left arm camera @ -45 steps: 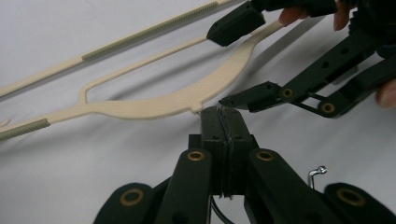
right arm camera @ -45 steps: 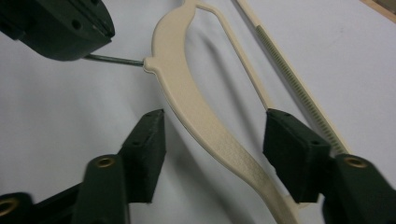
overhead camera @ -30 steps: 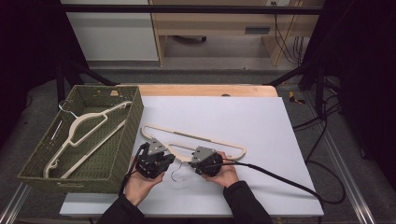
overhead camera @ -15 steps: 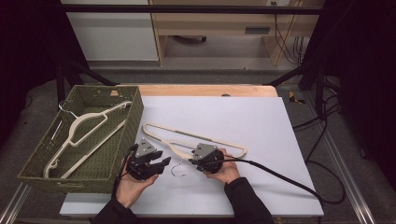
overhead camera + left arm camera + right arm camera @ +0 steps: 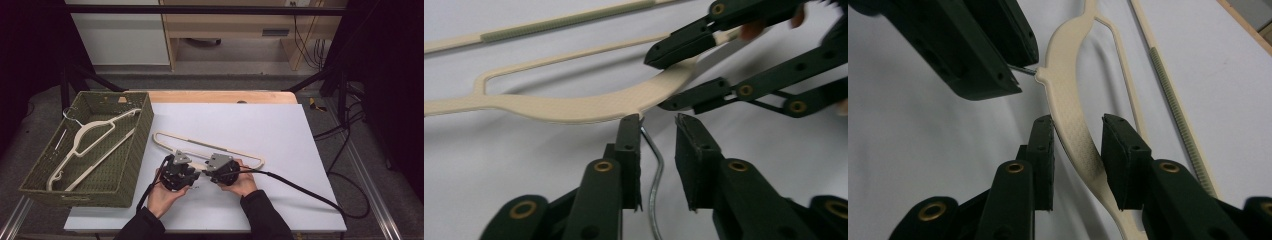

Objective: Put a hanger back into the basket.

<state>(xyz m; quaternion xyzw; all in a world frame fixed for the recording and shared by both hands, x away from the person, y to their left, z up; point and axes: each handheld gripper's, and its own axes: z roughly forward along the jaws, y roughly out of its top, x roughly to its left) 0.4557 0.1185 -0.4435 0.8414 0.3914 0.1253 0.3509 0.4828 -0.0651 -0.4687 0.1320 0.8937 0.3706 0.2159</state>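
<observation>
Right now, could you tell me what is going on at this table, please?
A person is working on a cream hanger lying on the white table with two hand-held grippers. The right gripper straddles the hanger's shoulder. The left gripper has just been closing around the metal hook, with a gap showing. Another hanger lies in the green basket.

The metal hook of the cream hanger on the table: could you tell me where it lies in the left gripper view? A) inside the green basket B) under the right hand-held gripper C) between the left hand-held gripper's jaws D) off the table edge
C: the metal hook runs between the jaws of the left hand-held gripper, below the cream hanger.
</observation>
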